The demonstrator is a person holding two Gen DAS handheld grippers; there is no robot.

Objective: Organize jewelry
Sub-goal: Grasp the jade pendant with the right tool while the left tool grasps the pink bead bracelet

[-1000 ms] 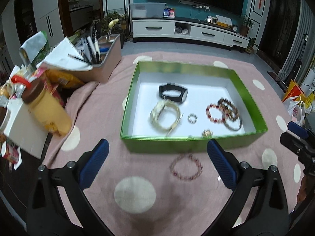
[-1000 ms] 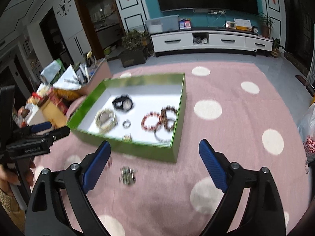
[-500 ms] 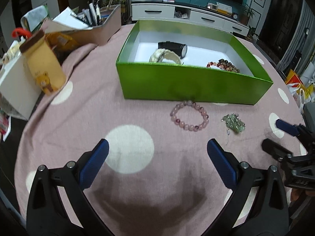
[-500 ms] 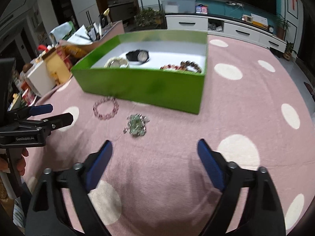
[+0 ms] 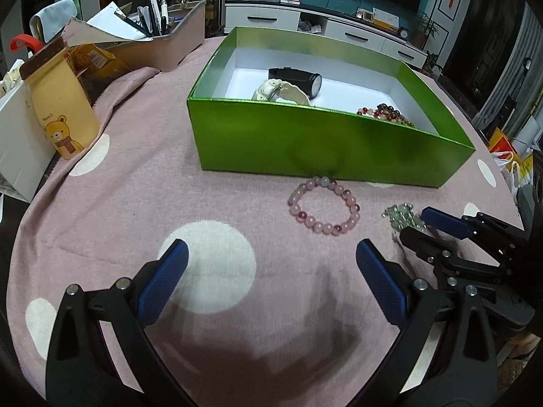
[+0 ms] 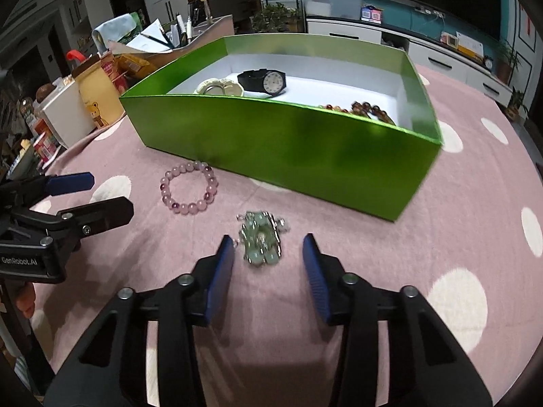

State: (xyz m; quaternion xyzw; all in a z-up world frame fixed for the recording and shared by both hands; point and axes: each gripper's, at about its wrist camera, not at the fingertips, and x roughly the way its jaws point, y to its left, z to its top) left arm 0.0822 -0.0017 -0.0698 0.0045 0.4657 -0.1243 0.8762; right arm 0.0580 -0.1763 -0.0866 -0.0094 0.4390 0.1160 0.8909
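Note:
A green box (image 5: 325,142) (image 6: 288,146) stands on the pink dotted cloth. It holds a black watch (image 5: 298,79) (image 6: 266,82), a cream watch (image 5: 280,91) (image 6: 219,87) and dark bead bracelets (image 5: 385,114) (image 6: 370,110). A pink bead bracelet (image 5: 324,209) (image 6: 189,186) lies in front of the box. A green jade piece (image 6: 262,237) (image 5: 404,220) lies right of it. My right gripper (image 6: 268,254) is open, its fingers either side of the jade piece, near its close end. My left gripper (image 5: 271,268) is open and empty, short of the pink bracelet.
A yellow bear bag (image 5: 61,108), a white box (image 5: 17,142), snack packets and a pen tray (image 5: 159,44) crowd the cloth's left side. The table's round edge runs close behind both grippers.
Both grippers have dropped low toward the cloth in front of the box. The right gripper has moved up to the jade piece and narrowed its opening around it.

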